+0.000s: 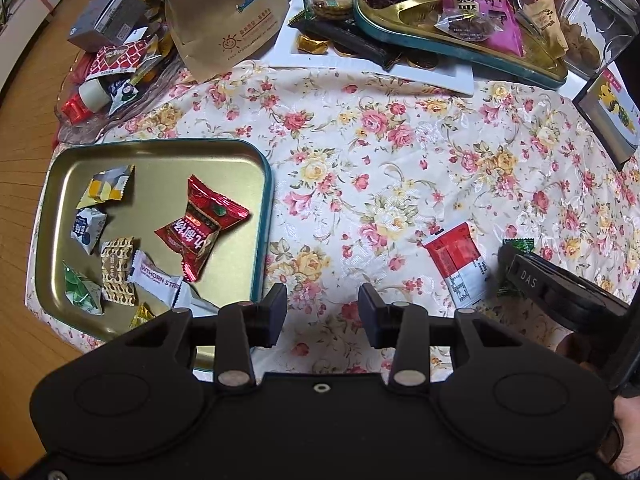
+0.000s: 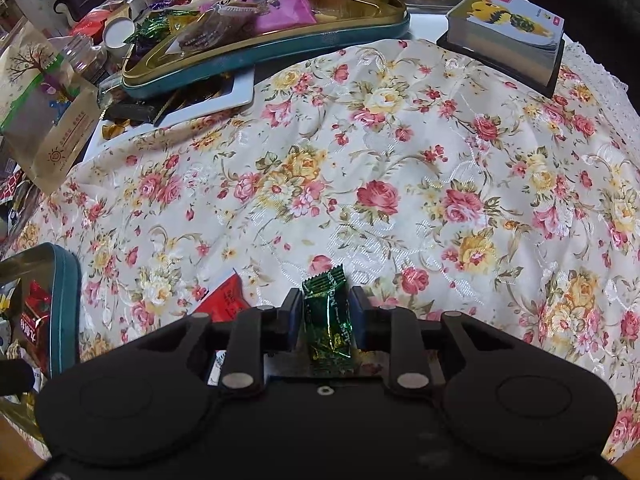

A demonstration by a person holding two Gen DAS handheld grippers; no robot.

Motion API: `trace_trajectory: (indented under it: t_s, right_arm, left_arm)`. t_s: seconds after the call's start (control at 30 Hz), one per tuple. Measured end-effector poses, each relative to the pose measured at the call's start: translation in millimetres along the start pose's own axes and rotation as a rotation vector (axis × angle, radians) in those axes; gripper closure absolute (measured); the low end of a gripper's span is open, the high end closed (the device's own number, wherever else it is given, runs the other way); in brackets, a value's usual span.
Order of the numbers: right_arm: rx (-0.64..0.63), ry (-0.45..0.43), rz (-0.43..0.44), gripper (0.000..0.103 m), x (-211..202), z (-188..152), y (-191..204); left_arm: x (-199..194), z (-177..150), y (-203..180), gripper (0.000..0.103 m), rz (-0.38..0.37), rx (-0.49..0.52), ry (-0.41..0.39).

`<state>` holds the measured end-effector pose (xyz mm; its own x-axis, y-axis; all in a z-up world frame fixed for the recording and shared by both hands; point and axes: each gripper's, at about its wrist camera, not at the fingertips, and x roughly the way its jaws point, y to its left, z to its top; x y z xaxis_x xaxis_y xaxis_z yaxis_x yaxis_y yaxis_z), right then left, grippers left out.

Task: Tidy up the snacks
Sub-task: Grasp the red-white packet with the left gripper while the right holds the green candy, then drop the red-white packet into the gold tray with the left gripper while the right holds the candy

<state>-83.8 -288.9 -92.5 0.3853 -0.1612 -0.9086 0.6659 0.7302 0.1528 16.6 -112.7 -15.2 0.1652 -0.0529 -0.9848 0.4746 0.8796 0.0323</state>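
Note:
My right gripper (image 2: 326, 310) is shut on a green foil candy (image 2: 329, 320), low over the floral tablecloth (image 2: 360, 160). The left wrist view shows that gripper (image 1: 560, 296) at the right, beside a red-and-white snack packet (image 1: 456, 262) lying on the cloth; the packet also shows in the right wrist view (image 2: 228, 298). My left gripper (image 1: 322, 312) is open and empty, just right of a gold tin tray (image 1: 224, 152) with a teal rim. The tray holds a red wrapped snack (image 1: 200, 226) and several small candies.
A second teal-rimmed tin (image 1: 460, 40) heaped with snacks rests on a white tray (image 1: 360, 68) at the back. A paper bag (image 1: 228, 20), a grey box (image 1: 108, 20) and a glass dish (image 1: 92, 100) stand back left. A card deck (image 2: 508, 28) and clear jar (image 1: 600, 20) are back right.

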Motion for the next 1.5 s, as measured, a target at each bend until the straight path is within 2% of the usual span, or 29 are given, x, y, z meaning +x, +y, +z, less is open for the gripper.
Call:
trace_trajectory:
  t_s: [0.2,0.4,0.67,0.97,1.13,1.5]
  right_arm:
    - [0.064,0.032,0.028,0.081,-8.1,1.6,-10.2]
    - [0.083,-0.015,0.016,0.082,-36.8,12.0,-17.1]
    - [0.167,-0.046,-0.017,0.081,-73.5,24.5,-37.4]
    - [0.279,-0.116,0.061,0.081,-111.6,37.4,-67.0]
    - [0.296,-0.134,0.104,0.081,-124.5,38.5,-74.5]
    - [0.305,-0.156,0.153,0.082,-135.8,40.0,-76.8]
  left_arm:
    - [6.8,4.0,-10.8,0.053,-0.058,-0.023,0.017]
    - [21.6,7.8,-37.5,0.054,-0.089,-0.037,0.021]
    - [52.4,13.2,-69.7,0.054,-0.148,-0.13,0.089]
    - [74.8,17.5,-97.0,0.054,-0.089,-0.137,0.06]
    - [79.7,18.1,-98.9,0.053,-0.067,-0.171,0.042]
    - [81.3,10.9,-105.9,0.048,-0.035,-0.153,0.042]
